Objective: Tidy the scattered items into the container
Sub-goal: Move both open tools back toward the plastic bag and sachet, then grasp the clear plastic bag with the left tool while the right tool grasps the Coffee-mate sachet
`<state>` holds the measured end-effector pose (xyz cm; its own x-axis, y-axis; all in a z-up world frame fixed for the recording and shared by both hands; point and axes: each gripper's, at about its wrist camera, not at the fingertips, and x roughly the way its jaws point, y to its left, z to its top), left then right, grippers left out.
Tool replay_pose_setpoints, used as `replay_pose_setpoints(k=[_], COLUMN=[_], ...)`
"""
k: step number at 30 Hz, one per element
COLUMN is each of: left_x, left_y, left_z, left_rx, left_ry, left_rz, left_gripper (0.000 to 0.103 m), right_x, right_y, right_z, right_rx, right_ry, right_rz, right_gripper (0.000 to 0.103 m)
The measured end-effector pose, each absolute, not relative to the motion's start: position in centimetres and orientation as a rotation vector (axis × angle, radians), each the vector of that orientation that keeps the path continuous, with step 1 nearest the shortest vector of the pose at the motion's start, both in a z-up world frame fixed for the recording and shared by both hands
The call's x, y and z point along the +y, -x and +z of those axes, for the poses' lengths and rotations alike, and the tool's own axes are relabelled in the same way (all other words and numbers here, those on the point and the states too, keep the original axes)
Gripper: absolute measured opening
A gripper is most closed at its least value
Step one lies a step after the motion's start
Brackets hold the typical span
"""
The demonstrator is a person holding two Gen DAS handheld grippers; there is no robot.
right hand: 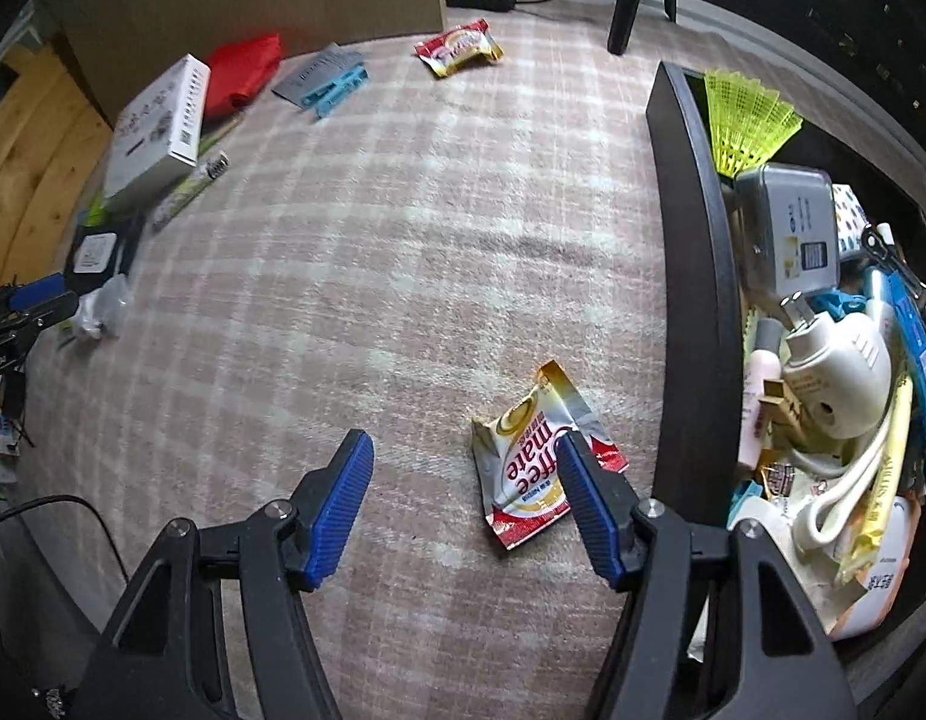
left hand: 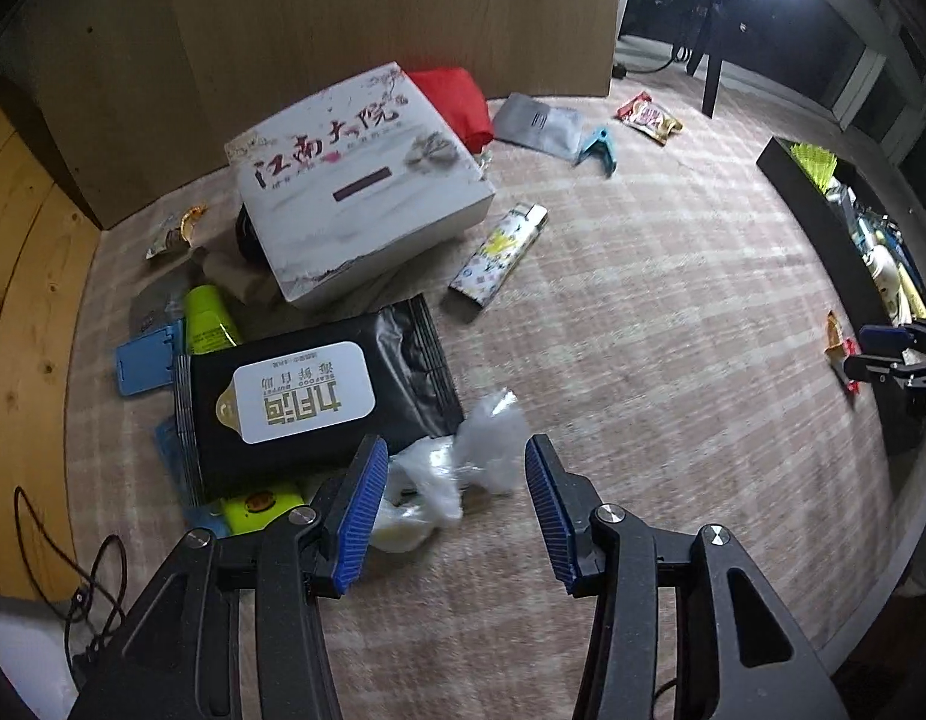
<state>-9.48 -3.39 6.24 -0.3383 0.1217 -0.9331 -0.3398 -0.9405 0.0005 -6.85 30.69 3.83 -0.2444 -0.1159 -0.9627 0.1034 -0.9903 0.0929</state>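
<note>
Sachet [right hand: 532,459], glossy crinkled foil, red-white-gold, is lying flat on the plaid carpet [right hand: 372,252] just beside the black container [right hand: 694,300], long axis running from the lower left up toward the right. Right gripper [right hand: 463,468] is hovering with fingers released, its right pad overlapping the sachet's edge. Left gripper [left hand: 450,474] is hanging spread and empty over crumpled clear plastic wrap [left hand: 463,462], near a black matte pouch [left hand: 318,396] and a white rectangular carton [left hand: 360,180].
</note>
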Motion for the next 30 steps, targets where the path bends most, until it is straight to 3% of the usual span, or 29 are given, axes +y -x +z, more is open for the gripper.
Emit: replay_pose_setpoints(k=[10,18,22,25,29,30], left_x=[-2.0,0.9,2.6,3.2,3.6,3.8], left_y=[9.5,7.5,6.9,6.5,6.3,6.1], left_z=[3.6,2.8,1.8,1.9,2.0,2.0], left_rx=[0.324,0.347,0.368,0.366,0.321,0.306], left_ry=[1.634,1.599,1.613,1.610,1.627,1.630], left_rz=[2.225,2.154,2.139,2.159,2.193,2.199], left_gripper=[0.044,0.043,0.032,0.028,0.021,0.021], right_x=[31.0,30.5,30.2,30.4,30.9,31.1], right_y=[7.9,6.9,6.5,6.7,7.4,7.7], right_z=[1.4,1.0,1.0,1.1,1.5,1.6], right_rx=[-0.015,0.113,0.168,0.151,0.161,0.168], right_ry=[-1.920,-1.883,-1.869,-1.878,-1.892,-1.895], right_rz=[-2.372,-2.377,-2.386,-2.393,-2.379,-2.365], right_gripper=[0.065,0.071,0.071,0.064,0.042,0.040])
